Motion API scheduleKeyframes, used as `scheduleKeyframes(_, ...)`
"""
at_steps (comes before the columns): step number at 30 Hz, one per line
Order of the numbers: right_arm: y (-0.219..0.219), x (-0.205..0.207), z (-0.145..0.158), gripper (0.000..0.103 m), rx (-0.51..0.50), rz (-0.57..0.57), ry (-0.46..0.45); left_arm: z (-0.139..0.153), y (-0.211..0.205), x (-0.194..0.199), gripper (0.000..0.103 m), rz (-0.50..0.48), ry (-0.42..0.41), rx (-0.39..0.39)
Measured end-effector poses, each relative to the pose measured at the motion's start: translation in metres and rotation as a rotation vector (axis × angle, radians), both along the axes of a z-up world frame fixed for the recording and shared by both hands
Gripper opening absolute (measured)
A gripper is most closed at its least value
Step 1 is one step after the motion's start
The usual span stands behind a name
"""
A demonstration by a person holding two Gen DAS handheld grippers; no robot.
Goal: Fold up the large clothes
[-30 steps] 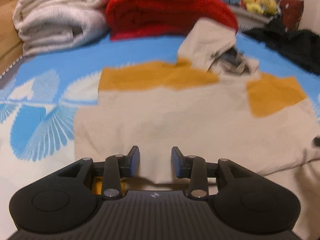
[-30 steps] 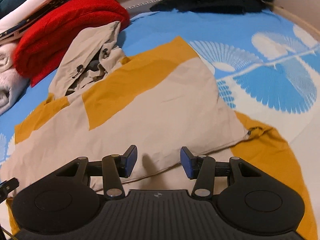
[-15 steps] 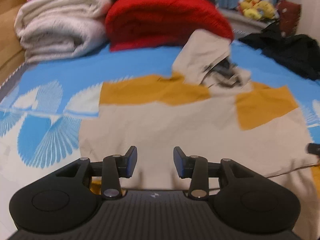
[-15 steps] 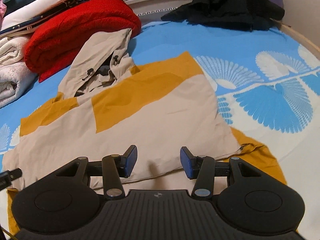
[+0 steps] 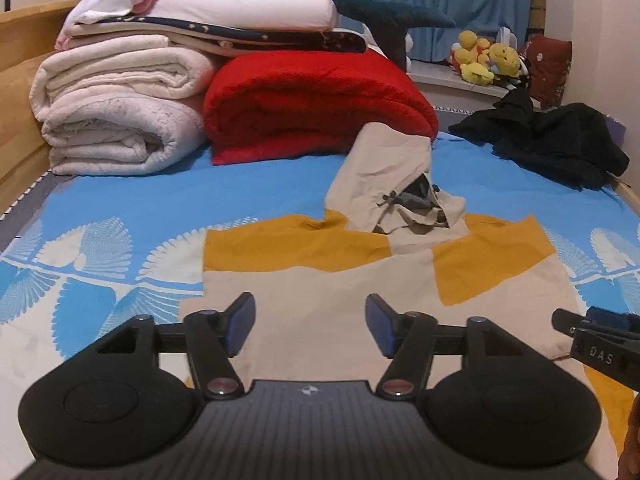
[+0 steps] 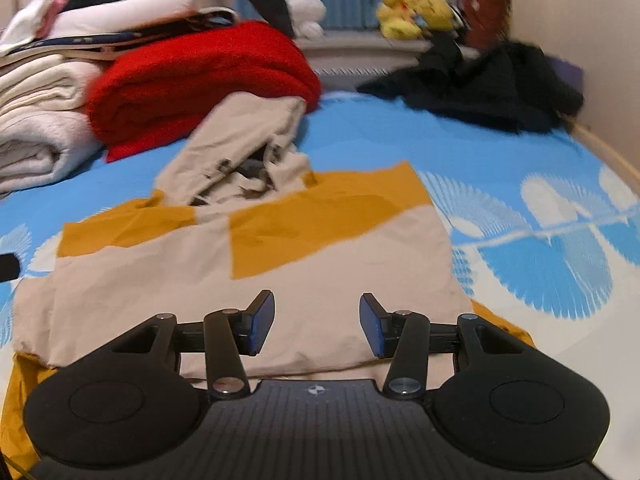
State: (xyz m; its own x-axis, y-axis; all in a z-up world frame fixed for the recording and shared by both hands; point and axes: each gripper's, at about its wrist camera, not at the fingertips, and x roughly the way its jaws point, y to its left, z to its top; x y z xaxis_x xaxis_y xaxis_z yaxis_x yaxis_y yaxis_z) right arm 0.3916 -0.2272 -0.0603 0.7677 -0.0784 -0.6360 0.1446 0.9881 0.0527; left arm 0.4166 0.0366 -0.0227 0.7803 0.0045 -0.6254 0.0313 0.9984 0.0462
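jacket (image 5: 332, 312): light, soft, a bit slippery | take its near hem | left gripper (image 5: 310, 330): just opened wider, empty | right gripper (image 6: 316, 328): open, empty

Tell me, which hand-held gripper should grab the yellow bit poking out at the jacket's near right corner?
Right. The right hand-held gripper hangs open just beside that mustard flap of the jacket; from the left wrist camera it sits far off at the edge.

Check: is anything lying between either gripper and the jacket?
Nothing visible. The left gripper and right gripper are both open above the jacket, with only bare fabric below. The red blanket lies beyond the hood.
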Motion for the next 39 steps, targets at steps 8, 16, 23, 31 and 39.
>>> scheduleKeyframes(8, 0.016, -0.030, 0.037, 0.049, 0.020, -0.035, -0.204, 0.018, 0.029, -0.013, 0.070, 0.023, -0.024, -0.038)
scheduleKeyframes(16, 0.019, -0.050, 0.055, 0.049, 0.007, -0.087, -0.231, 0.032, 0.043, -0.035, 0.070, 0.007, -0.140, -0.016)
scheduleKeyframes(23, 0.026, -0.047, 0.026, 0.049, 0.020, -0.059, -0.147, 0.018, 0.038, -0.039, 0.070, -0.037, -0.116, 0.004)
scheduleKeyframes(31, 0.025, -0.045, 0.027, 0.049, -0.097, 0.059, -0.144, 0.005, 0.016, -0.027, 0.070, -0.045, -0.092, 0.053)
scheduleKeyframes(39, -0.010, -0.043, 0.026, 0.049, -0.092, -0.001, -0.128, -0.002, 0.002, -0.017, 0.070, -0.046, -0.084, 0.079)
